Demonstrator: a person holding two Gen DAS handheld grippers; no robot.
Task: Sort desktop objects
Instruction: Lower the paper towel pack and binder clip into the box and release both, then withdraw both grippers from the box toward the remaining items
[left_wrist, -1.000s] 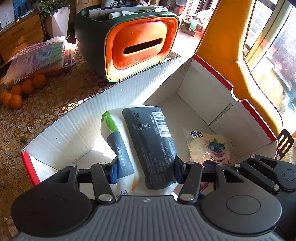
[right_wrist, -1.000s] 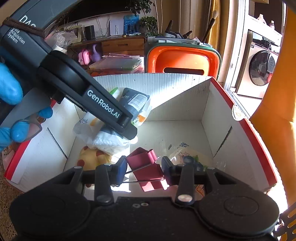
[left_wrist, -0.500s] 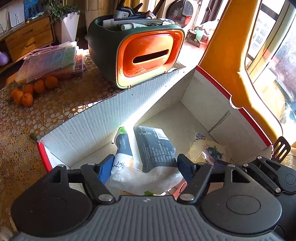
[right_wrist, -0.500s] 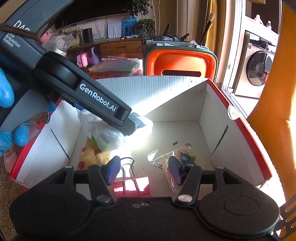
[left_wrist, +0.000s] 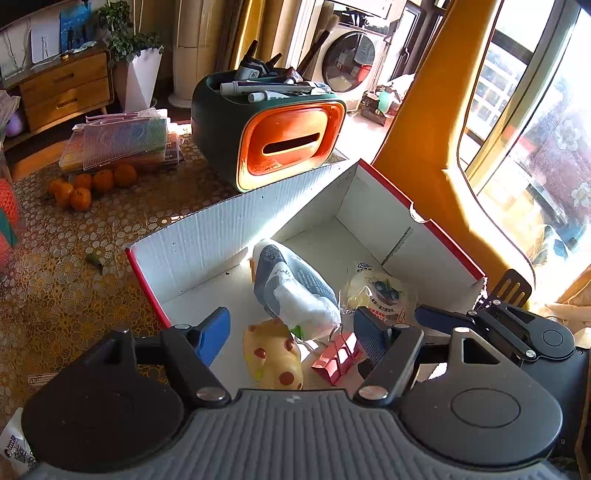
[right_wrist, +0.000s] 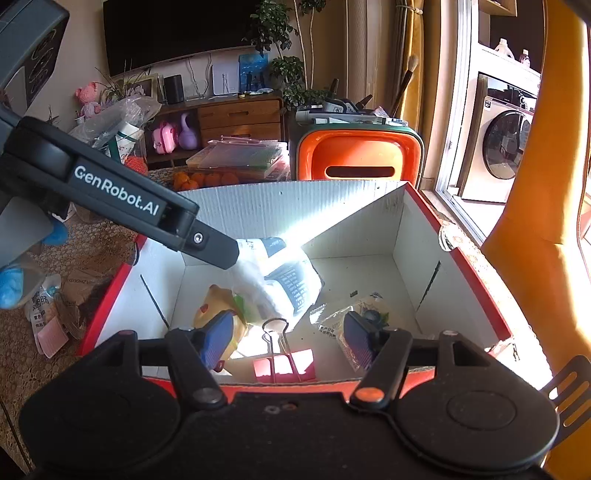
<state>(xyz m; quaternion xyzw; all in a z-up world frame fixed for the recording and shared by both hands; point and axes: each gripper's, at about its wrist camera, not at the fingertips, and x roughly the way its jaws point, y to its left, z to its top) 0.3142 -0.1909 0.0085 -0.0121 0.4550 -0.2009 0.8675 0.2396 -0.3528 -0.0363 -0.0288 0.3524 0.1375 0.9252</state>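
Your white corrugated cardboard box with red rim (left_wrist: 236, 221) sits on the lace-patterned surface (left_wrist: 74, 280), in front of the green-and-orange storage caddy (left_wrist: 280, 144). Inside lie the grey-and-white tissue pack (left_wrist: 295, 291), the yellow red-spotted soft toy (left_wrist: 273, 358), the clear blueberry snack packet (left_wrist: 380, 291) and the pink binder clip (right_wrist: 284, 365). Your left gripper (left_wrist: 291, 339) and right gripper (right_wrist: 284, 339) have jaws wide apart, holding nothing. Only the right wrist view shows the pink card (right_wrist: 51, 338) outside the box.
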